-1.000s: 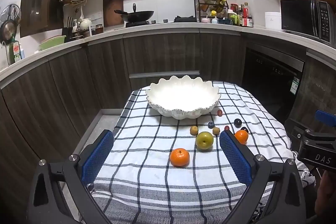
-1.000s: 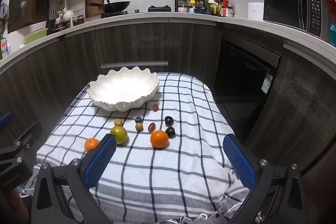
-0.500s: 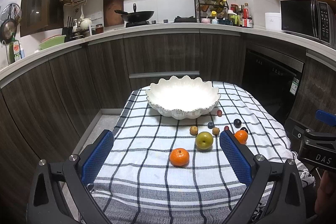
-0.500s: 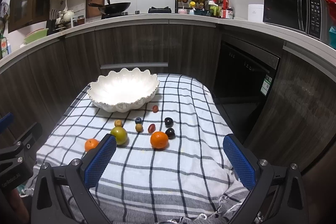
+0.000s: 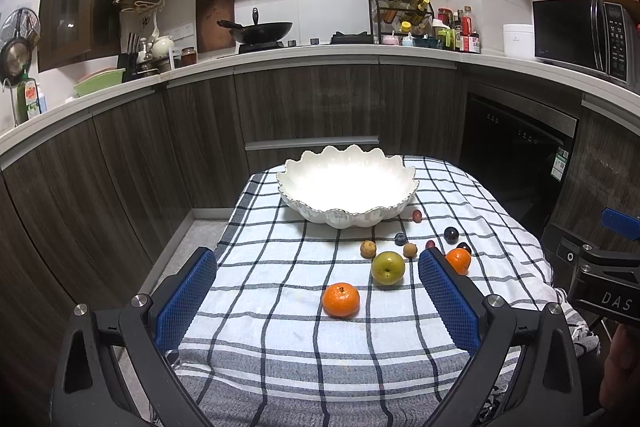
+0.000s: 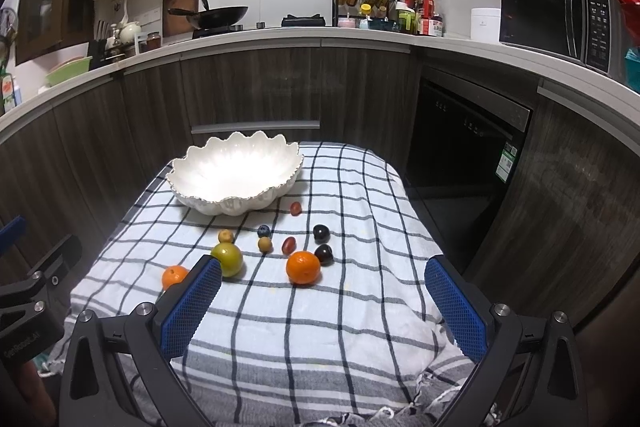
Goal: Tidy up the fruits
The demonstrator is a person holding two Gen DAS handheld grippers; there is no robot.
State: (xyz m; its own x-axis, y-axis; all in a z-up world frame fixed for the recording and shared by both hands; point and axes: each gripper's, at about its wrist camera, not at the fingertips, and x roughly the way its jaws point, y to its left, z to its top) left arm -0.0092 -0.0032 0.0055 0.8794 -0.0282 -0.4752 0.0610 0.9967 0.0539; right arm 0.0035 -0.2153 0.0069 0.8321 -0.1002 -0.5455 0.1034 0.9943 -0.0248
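A white scalloped bowl (image 5: 348, 187) (image 6: 236, 177) stands empty at the far end of a checked cloth. In front of it lie two oranges (image 5: 340, 299) (image 6: 303, 267), a green apple (image 5: 387, 267) (image 6: 227, 259), and several small fruits, among them dark plums (image 6: 321, 233) and a blueberry (image 6: 263, 230). My left gripper (image 5: 318, 291) is open above the near cloth, the closest orange lying ahead between its blue pads. My right gripper (image 6: 324, 299) is open too, short of the second orange. Neither holds anything.
The cloth-covered table (image 5: 280, 347) drops off on the left, right and near sides. Dark wooden cabinets (image 5: 312, 107) and a dishwasher front (image 6: 464, 155) curve around behind it. The right gripper's body (image 5: 600, 279) and a hand show at the left view's right edge.
Both grippers have stayed nearly still; the right wrist view has shifted very slightly. No fruit has moved.
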